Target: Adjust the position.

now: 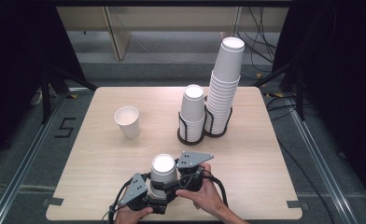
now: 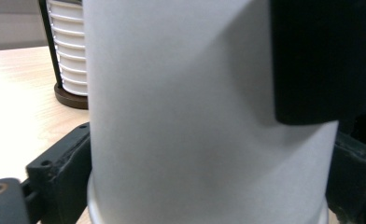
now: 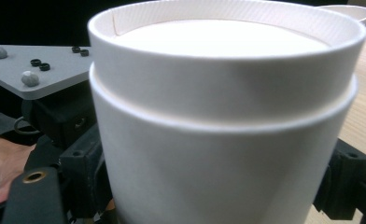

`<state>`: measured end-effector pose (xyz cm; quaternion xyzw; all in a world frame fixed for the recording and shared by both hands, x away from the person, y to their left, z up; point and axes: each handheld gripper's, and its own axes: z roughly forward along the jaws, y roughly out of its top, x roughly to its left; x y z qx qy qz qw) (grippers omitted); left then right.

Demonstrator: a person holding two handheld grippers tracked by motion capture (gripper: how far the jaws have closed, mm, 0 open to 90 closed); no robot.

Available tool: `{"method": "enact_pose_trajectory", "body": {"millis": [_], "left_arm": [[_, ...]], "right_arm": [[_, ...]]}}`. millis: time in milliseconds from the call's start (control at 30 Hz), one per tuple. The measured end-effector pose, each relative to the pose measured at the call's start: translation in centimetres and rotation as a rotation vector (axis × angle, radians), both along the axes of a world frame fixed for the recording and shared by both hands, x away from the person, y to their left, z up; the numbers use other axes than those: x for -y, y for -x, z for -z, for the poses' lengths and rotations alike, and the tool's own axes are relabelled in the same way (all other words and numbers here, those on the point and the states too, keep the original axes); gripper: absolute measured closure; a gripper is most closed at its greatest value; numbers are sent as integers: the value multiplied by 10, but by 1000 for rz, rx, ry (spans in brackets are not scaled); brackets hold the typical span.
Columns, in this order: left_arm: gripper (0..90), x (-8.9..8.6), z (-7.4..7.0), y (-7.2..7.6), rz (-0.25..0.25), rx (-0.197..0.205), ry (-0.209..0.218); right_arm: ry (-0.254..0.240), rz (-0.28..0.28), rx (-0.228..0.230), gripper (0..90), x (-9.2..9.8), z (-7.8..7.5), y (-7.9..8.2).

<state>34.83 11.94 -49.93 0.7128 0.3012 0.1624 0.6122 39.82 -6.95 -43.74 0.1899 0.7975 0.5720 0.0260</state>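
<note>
Near the front edge of the table (image 1: 246,154), in front of the tall racked stack (image 1: 224,91) and the short stack (image 1: 192,114): inverted nested cups (image 1: 163,173), pinched between both grippers. Best to hold the lower cup firm with the left gripper (image 1: 158,196), jaws hugging the wall, and lift the top cup straight up with the right gripper (image 1: 177,179), likewise clamped, without crushing the paper.

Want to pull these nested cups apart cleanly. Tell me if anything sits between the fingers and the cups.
Nothing visible does. The nested cups stand upside down with both grippers' fingers right alongside them, left gripper low, right gripper higher.
</note>
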Motion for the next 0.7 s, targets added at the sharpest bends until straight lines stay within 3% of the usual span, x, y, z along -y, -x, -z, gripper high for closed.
{"method": "enact_pose_trajectory", "body": {"millis": [67,133,167,200,367,400,433,567,700], "left_arm": [[60,0,0,-1,9,13,11],[68,0,-3,0,1,14,-16],[70,-1,-3,0,2,17,-21],[72,-1,-3,0,4,20,-26],[80,1,-2,-1,13,22,-50],[81,0,-3,0,9,10,-77],[82,0,-1,-2,18,16,-65],[85,-2,-2,-3,22,13,-87],[86,-2,-3,-2,33,39,-149]], "right_arm": [[-3,-2,-19,164,1,-1,0],[-13,-11,-62,160,1,-2,1],[-9,-17,-28,159,1,-2,-1],[-9,-17,-44,158,1,-3,-1],[15,-29,-7,154,3,-10,-2],[28,-16,-6,155,4,-12,-2],[29,-21,3,155,5,-15,-3],[60,-33,-3,156,11,-25,-4],[88,-50,-13,162,16,-30,-5]]}}
